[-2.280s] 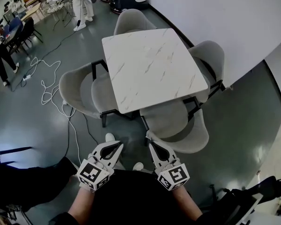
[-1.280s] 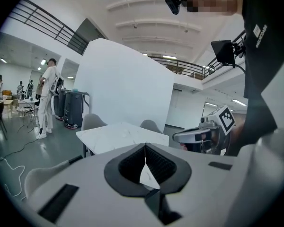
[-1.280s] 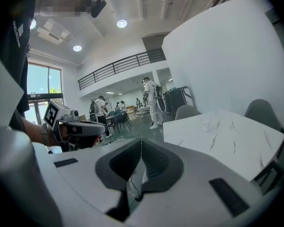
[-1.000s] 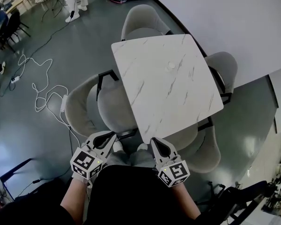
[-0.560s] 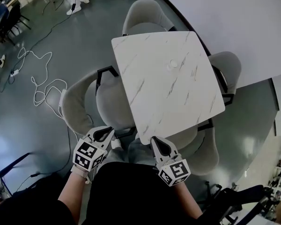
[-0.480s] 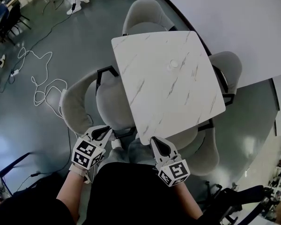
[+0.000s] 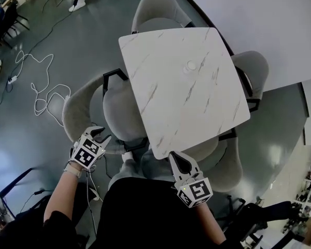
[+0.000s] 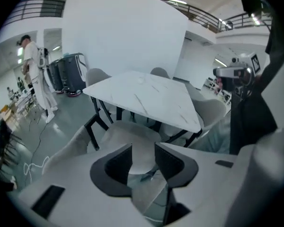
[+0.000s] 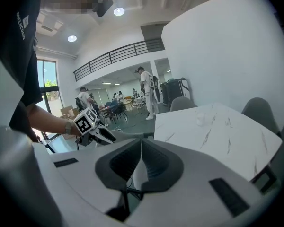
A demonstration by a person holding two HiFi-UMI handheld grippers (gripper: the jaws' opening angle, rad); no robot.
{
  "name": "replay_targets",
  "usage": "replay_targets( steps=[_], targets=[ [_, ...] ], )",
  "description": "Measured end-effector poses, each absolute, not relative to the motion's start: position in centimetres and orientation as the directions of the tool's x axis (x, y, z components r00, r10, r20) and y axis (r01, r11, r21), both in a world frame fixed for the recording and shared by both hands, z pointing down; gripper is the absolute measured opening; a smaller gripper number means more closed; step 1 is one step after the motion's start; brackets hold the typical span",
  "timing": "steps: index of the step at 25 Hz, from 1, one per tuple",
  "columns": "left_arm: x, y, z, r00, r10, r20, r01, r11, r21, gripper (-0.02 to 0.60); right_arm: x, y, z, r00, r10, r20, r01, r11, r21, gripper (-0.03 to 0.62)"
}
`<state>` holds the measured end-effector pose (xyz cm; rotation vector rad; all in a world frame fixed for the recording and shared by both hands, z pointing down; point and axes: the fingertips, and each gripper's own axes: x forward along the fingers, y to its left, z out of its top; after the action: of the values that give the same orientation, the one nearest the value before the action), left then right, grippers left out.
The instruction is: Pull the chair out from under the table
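A grey shell chair (image 7: pixel 76 114) is tucked under the left side of the white marble table (image 7: pixel 181 82), with its seat (image 8: pixel 132 135) partly under the tabletop (image 8: pixel 146 96). My left gripper (image 7: pixel 100 135) hangs by the near end of that chair's backrest and points down at the seat. Its jaws have just been opening and now stand slightly apart (image 8: pixel 143 157) with nothing between them. My right gripper (image 7: pixel 175 157) is shut and empty at the table's near corner (image 9: pixel 141 148). The left gripper (image 9: pixel 92 130) also shows in the right gripper view.
Three more grey chairs stand round the table, at the far side (image 7: pixel 151 14), the right (image 7: pixel 254 69) and the near corner (image 7: pixel 225 162). A small white round thing (image 7: pixel 191 66) lies on the tabletop. White cables (image 7: pixel 41 95) trail on the floor to the left. A person (image 8: pixel 35 74) stands far off.
My left gripper has swung out to the left and dropped beside the chair's backrest, and its jaws have parted. The right gripper has barely moved.
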<state>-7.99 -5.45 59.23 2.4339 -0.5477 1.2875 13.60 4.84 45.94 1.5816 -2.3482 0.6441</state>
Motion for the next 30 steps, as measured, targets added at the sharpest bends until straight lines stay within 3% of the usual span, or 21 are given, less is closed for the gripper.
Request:
replay_targets(
  steps=[7,10,14,19,22,27,29,30],
  targets=[
    [-10.5,-5.0,67.3,0.216,0.064,0.974,-0.037,-0.997,0.074,0.251,15.9,5.2,46.3,-0.314,-0.835,0.451,-0.945,0.229,-0.233,0.014],
    [-11.7,-4.9,70.6,0.11,0.114,0.987,0.093,-0.99,0.104,0.268,16.4,5.7,46.6,-0.288,-0.839,0.462,-0.952,0.197,-0.235,0.014],
    [-13.1,-5.6,74.8,0.005,0.2,0.98,0.128,-0.972,0.198,0.276,16.8,6.6,47.5,-0.254,-0.831,0.495,-0.961,0.159,-0.227,0.014],
    [-16.3,-4.5,79.1,-0.228,0.358,0.905,0.22,-0.887,0.407,0.279,17.4,8.3,49.0,-0.21,-0.818,0.536,-0.969,0.099,-0.228,0.014],
    [-17.9,-3.2,80.5,-0.331,0.452,0.828,0.194,-0.826,0.529,0.323,17.7,9.0,49.8,-0.184,-0.811,0.555,-0.972,0.068,-0.223,0.014],
    [-17.9,-1.8,80.4,-0.356,0.566,0.743,0.148,-0.751,0.643,0.345,18.0,9.6,50.3,-0.157,-0.807,0.57,-0.976,0.038,-0.216,0.014],
    [-16.9,-0.6,79.7,-0.326,0.624,0.71,0.134,-0.713,0.688,0.384,18.2,9.7,50.4,-0.147,-0.806,0.573,-0.975,0.02,-0.222,0.014],
    [-16.2,0.1,79.4,-0.299,0.653,0.695,0.126,-0.695,0.708,0.449,18.3,9.7,50.4,-0.145,-0.806,0.574,-0.974,0.013,-0.227,0.014]
  ],
)
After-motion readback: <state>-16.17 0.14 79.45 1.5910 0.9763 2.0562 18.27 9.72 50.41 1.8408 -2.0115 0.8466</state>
